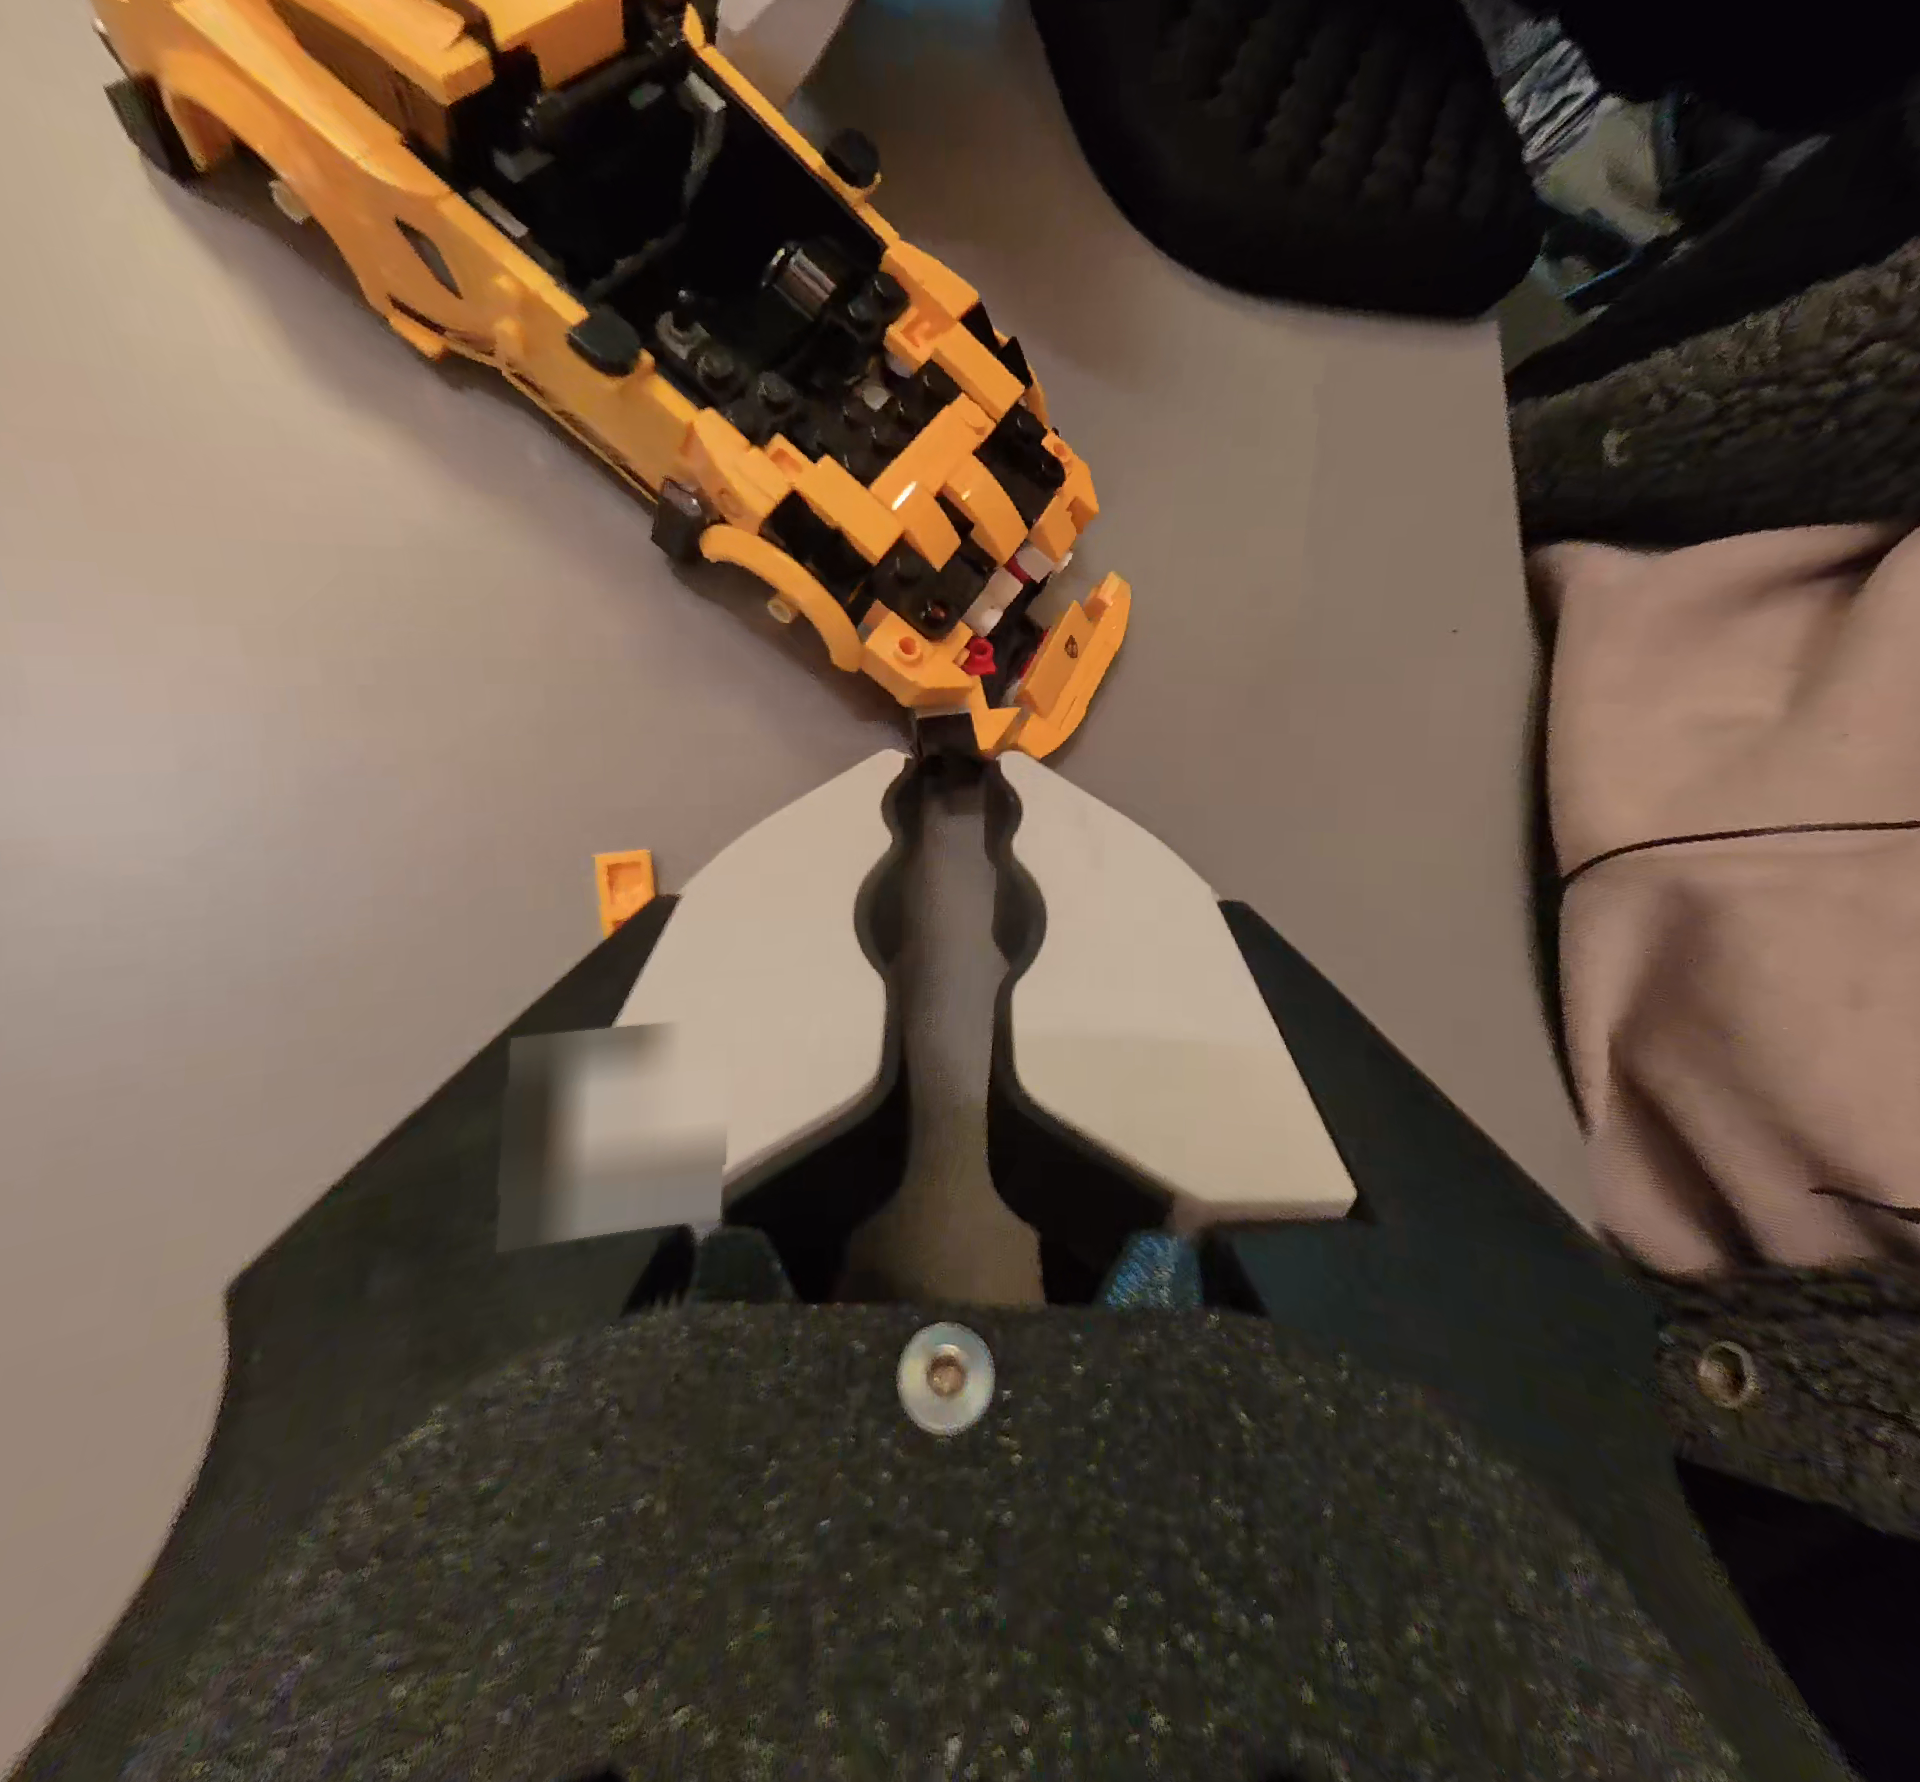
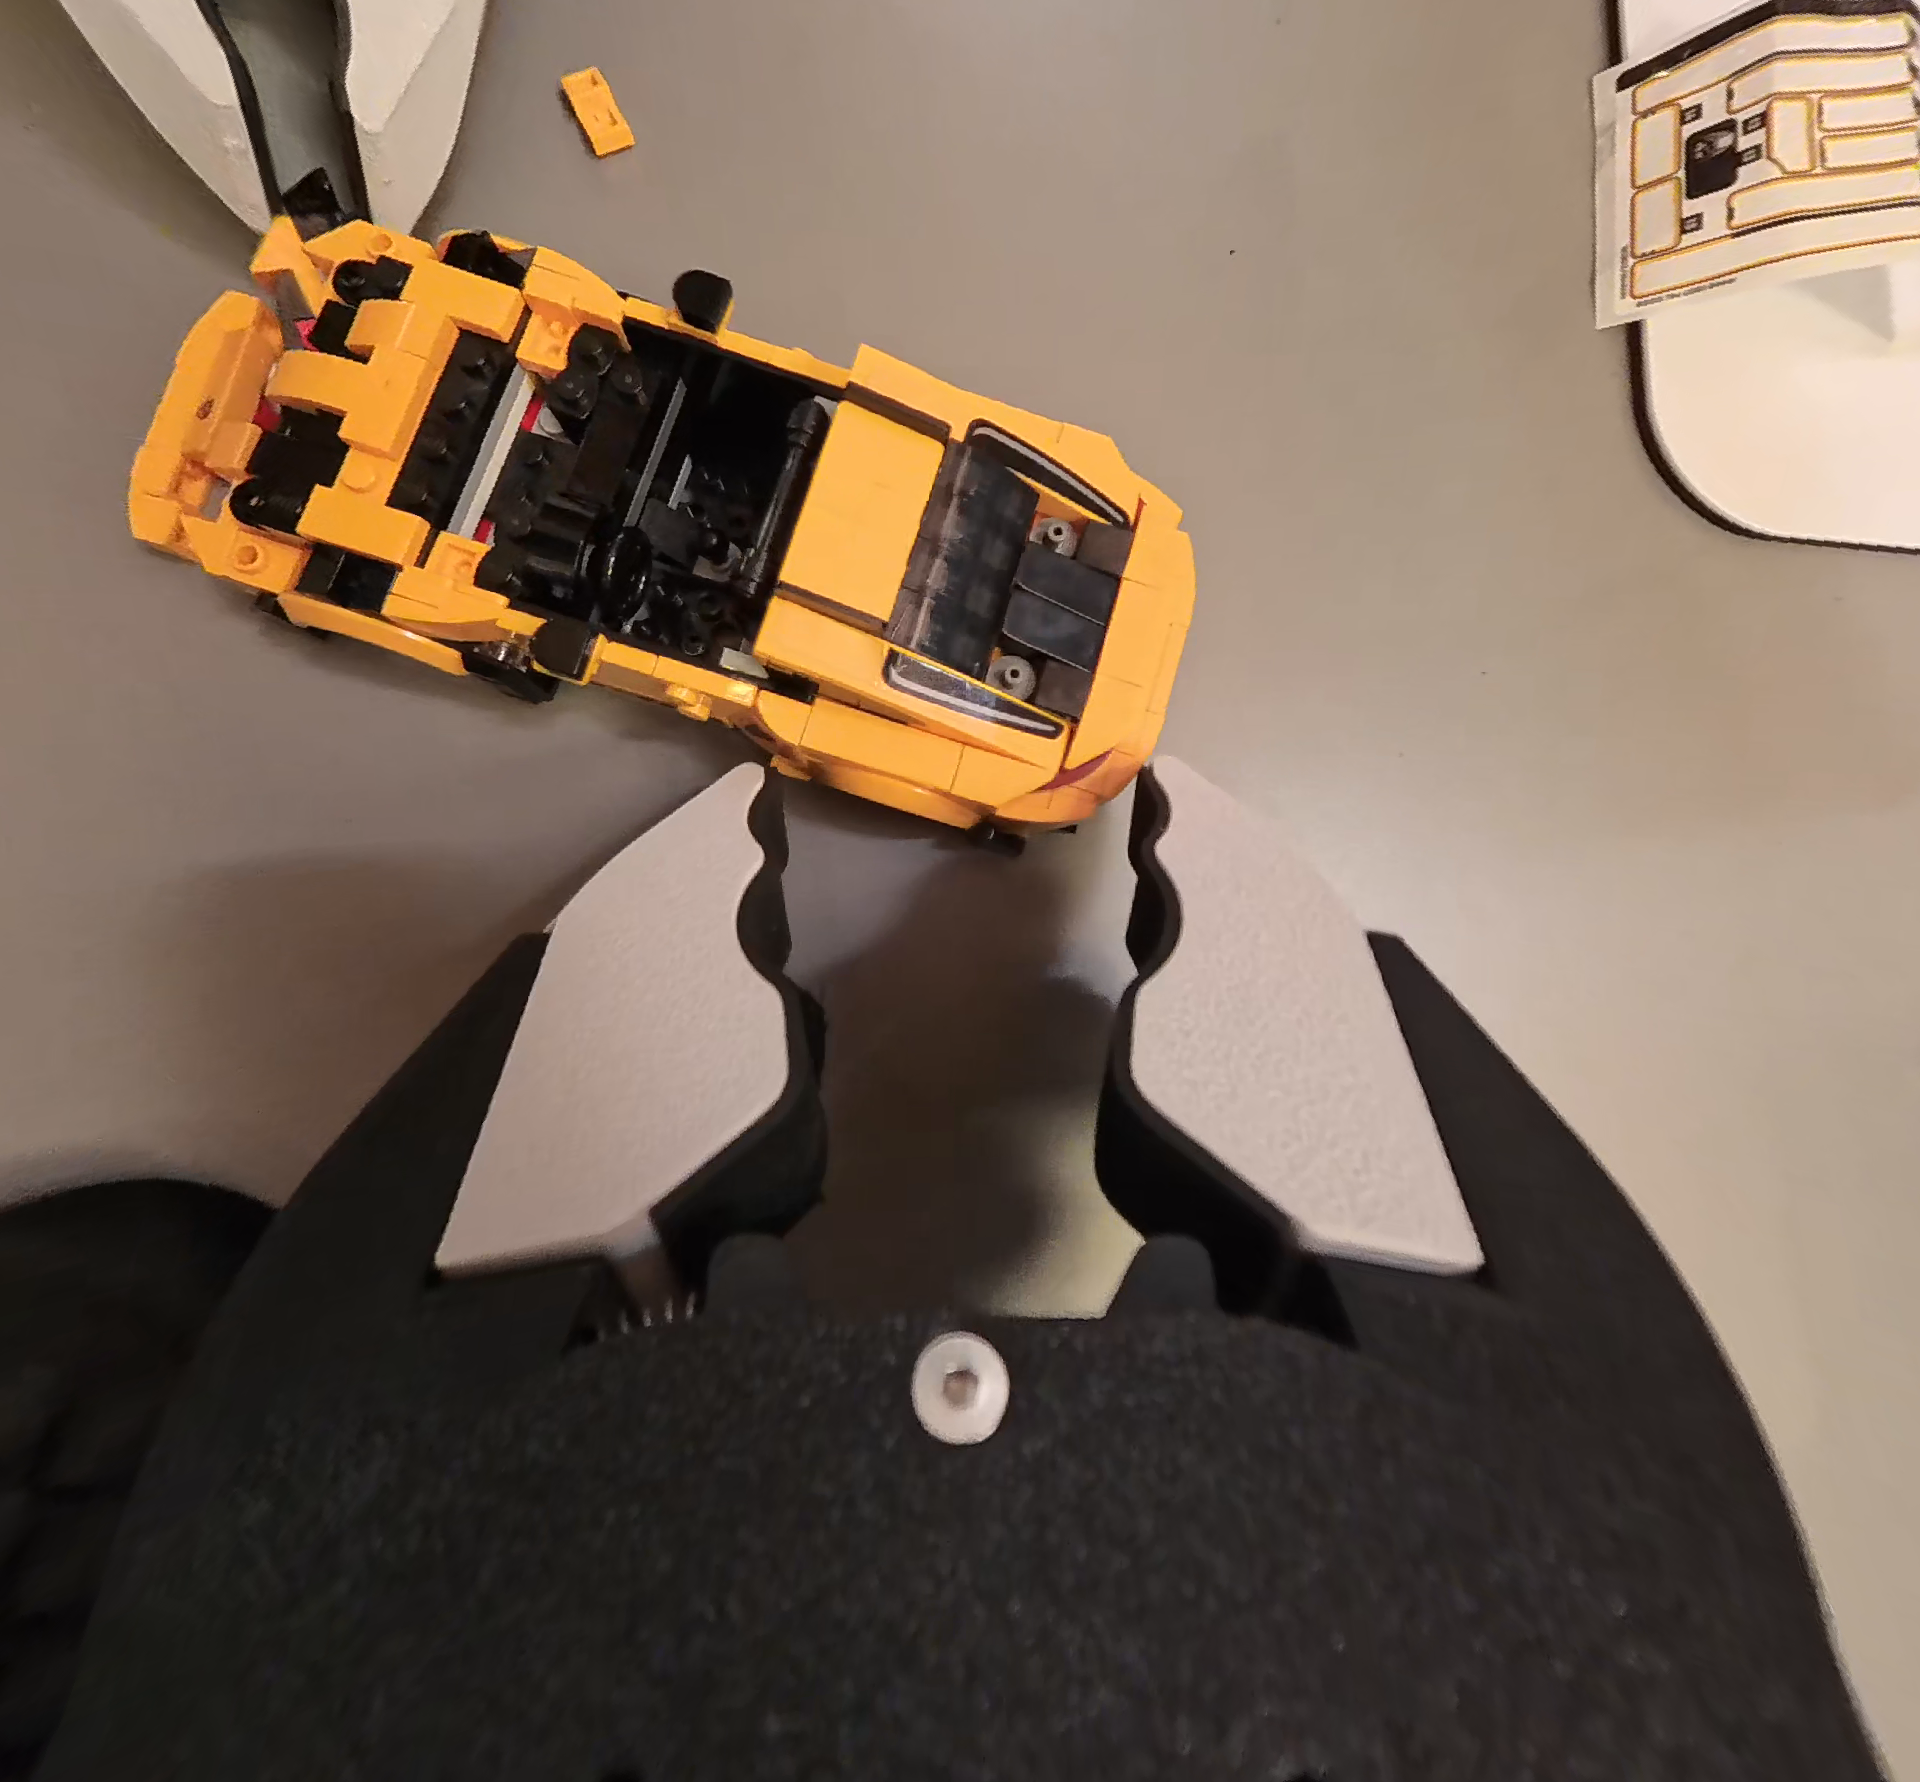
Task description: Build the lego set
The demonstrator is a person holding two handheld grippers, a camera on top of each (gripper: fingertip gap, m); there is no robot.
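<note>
A yellow and black lego car (image 2: 665, 527) lies on the grey table (image 2: 1247, 174); it also shows in the left wrist view (image 1: 582, 278). My left gripper (image 1: 951, 761) is shut on a small black piece (image 1: 948, 733) at the tip of the car's front end. That gripper also shows in the right wrist view (image 2: 301, 205). My right gripper (image 2: 951, 787) is open, with its fingertips (image 2: 764, 782) on either side of the car's rear corner. I cannot tell whether they touch it. A loose yellow tile (image 2: 597, 111) lies on the table near the car's front end; it also shows in the left wrist view (image 1: 623, 891).
A sticker sheet (image 2: 1756, 163) lies on a white booklet (image 2: 1787, 423) at the far right. A person's clothed body (image 1: 1745, 797) and a black padded object (image 1: 1278, 91) are beyond the table edge in the left wrist view. My right gripper is the nearer one to the black padded object (image 1: 1278, 91): about 15 centimetres, against 20 centimetres.
</note>
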